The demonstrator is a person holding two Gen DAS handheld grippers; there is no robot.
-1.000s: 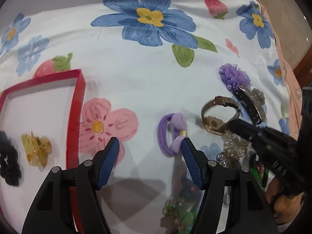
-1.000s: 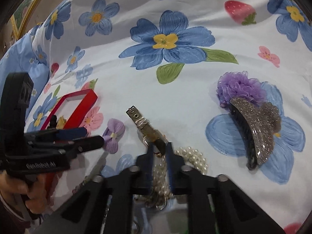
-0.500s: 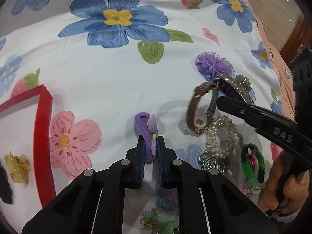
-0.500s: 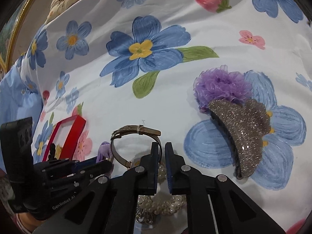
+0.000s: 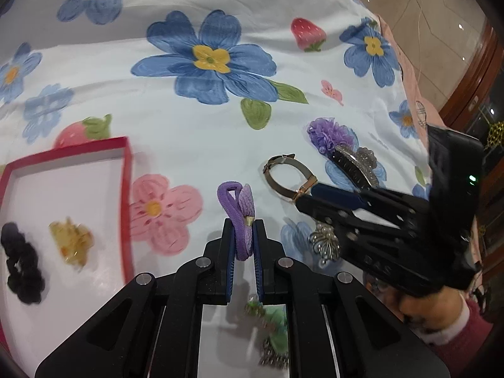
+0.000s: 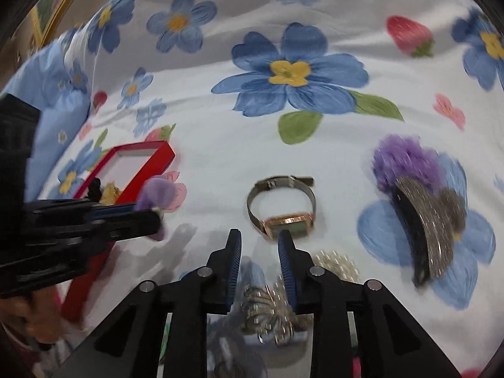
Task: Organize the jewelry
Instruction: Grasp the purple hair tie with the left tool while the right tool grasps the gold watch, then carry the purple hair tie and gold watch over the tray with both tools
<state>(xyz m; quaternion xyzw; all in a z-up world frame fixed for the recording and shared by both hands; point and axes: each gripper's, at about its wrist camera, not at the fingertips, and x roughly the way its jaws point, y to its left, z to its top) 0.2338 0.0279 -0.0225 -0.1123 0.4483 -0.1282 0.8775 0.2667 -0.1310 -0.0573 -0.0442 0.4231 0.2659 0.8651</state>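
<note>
I am pinching the purple hair tie (image 5: 238,217) firmly in my left gripper (image 5: 243,239), lifted just right of the red box (image 5: 126,189), and carrying it there low while my right gripper (image 6: 260,252) is hanging spread beside the watch (image 6: 283,211).

A white cotton bedsheet printed with large blue flowers, pink flowers and red strawberries (image 5: 195,132) covers the whole surface in both views, lying in soft creases. At its right edge in the left wrist view a pale pink cloth with small printed motifs (image 5: 419,107) adjoins it, and beyond that lies a shiny beige tiled floor (image 5: 441,15). A dark brown wooden furniture frame (image 5: 472,75) curves alongside.
</note>
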